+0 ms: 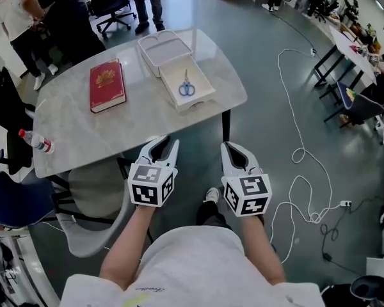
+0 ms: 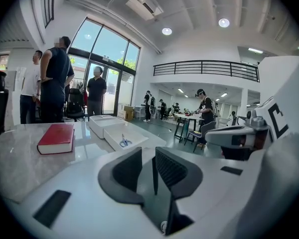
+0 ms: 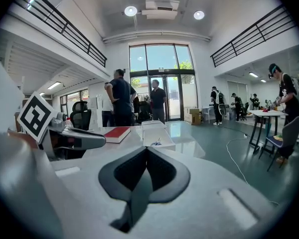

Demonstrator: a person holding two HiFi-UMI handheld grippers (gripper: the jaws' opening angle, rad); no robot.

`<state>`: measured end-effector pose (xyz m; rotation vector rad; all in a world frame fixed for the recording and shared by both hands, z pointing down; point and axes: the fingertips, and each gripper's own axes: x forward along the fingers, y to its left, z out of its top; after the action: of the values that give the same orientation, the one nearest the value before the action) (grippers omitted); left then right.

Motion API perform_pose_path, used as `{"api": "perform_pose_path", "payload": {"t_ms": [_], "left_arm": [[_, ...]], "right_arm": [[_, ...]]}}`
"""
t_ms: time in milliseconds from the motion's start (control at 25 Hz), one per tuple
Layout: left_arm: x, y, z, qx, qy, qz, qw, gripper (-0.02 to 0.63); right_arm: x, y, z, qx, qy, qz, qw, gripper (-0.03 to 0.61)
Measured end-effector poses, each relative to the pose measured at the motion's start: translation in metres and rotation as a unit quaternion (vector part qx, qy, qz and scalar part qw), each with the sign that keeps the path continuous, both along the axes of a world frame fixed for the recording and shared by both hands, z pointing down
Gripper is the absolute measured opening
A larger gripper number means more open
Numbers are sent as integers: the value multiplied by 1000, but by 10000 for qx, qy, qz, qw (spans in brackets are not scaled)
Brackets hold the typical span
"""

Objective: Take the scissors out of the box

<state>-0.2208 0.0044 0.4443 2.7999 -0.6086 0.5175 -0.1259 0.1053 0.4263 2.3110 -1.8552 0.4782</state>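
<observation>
Scissors [image 1: 186, 87] with blue handles are lying flat inside the open white box [image 1: 203, 96], which sits on the marble table [image 1: 141, 130] at roughly 12 o'clock from our hands. The box lid [image 1: 161, 48] is right up against the box at its 11 o'clock, and a red book [image 1: 107, 85] lies at the box's 9 o'clock. We've got both forearms stretched out roughly parallel, with both tools side by side short of the table's near edge, pointing forward and tipped a little down. The left gripper [image 1: 166, 142] has its jaws a bit apart with nothing between them. The right gripper [image 1: 233, 147] has its jaws pressed together, empty too. Both are well apart from the scissors.
</observation>
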Motion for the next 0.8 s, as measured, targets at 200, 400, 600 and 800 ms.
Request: {"api": "perform_pose_path", "payload": {"t_ms": [200, 400, 600, 800], "left_arm": [[38, -22, 1, -29, -77, -161, 9998, 63], [73, -38, 1, -24, -189, -277, 9994, 63], [102, -52, 4, -64, -285, -472, 9985, 63], [126, -65, 7, -107, -395, -663, 9970, 63]], "right_arm": [[42, -23, -3, -26, -37, -119, 9999, 5], [81, -39, -6, -7, -80, -220, 9997, 5], [116, -52, -6, 3, -129, -362, 9993, 5], [143, -66, -9, 50, -162, -566, 9983, 5]]}}
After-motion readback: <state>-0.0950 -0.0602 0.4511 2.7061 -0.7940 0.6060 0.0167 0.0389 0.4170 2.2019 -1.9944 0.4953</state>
